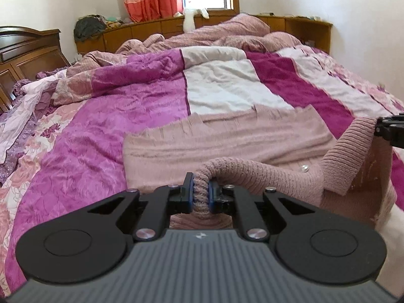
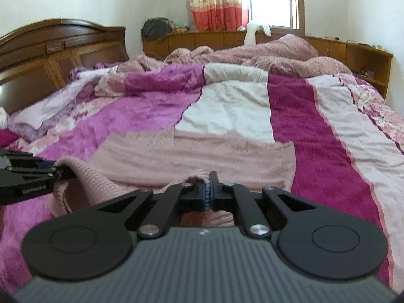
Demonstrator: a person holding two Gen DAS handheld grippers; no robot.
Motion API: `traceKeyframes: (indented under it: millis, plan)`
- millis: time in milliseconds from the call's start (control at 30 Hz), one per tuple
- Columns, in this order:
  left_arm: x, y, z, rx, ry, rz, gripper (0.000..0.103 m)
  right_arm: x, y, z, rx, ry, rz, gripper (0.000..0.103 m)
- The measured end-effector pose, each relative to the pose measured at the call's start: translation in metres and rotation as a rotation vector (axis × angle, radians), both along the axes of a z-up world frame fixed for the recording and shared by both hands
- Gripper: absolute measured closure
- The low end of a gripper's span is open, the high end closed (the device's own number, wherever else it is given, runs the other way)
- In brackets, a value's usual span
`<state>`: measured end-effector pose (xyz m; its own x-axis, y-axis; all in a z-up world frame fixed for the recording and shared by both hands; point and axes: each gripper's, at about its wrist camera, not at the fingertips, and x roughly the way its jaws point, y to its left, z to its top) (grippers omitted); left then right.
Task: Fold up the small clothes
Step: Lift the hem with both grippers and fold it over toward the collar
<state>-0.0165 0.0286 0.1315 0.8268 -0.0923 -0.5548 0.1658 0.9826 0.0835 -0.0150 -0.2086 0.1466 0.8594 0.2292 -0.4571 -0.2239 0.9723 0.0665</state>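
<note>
Fingers [image 1: 188, 189] of the left gripper [image 1: 201, 192] clamp the pink sweater [image 1: 227, 136] hem on the bed [image 1: 106, 116]; right gripper [image 2: 208, 190] pinches the other hem corner; best carry both corners forward level, landing edges square

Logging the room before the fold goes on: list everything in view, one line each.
knitted garment: one, dusty pink, flat on the bedspread, near ribbed edge lifted
bedspread: one, magenta, white and floral patches, covering the bed
blanket: one, pink, bunched at the far side
headboard: one, brown wood, far left
cabinets: one row, brown wood, under the window
curtain: one, cream and red, at the window
left tool: one, black, shut on the ribbed edge
right tool: one, black, shut on the same edge
</note>
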Motion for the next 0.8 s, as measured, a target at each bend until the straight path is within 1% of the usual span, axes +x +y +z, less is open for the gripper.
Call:
traceKeyframes:
  millis: [300, 500, 667, 800]
  plan:
    - [0.042, -0.004, 0.01, 0.012, -0.044, 0.031, 0.092, 0.038, 0.0, 0.011, -0.008, -0.049, -0.014, 0.098]
    - [0.082, -0.01, 0.017, 0.03, -0.103, 0.033, 0.092, 0.079, 0.001, 0.021, -0.022, -0.096, -0.032, 0.098]
    - [0.132, -0.014, 0.01, 0.038, -0.097, 0.045, 0.092, 0.121, 0.002, 0.016, -0.047, -0.09, -0.038, 0.098]
    - [0.17, -0.012, -0.007, 0.054, -0.065, 0.067, 0.092, 0.157, 0.006, 0.001, -0.076, -0.052, -0.016, 0.098]
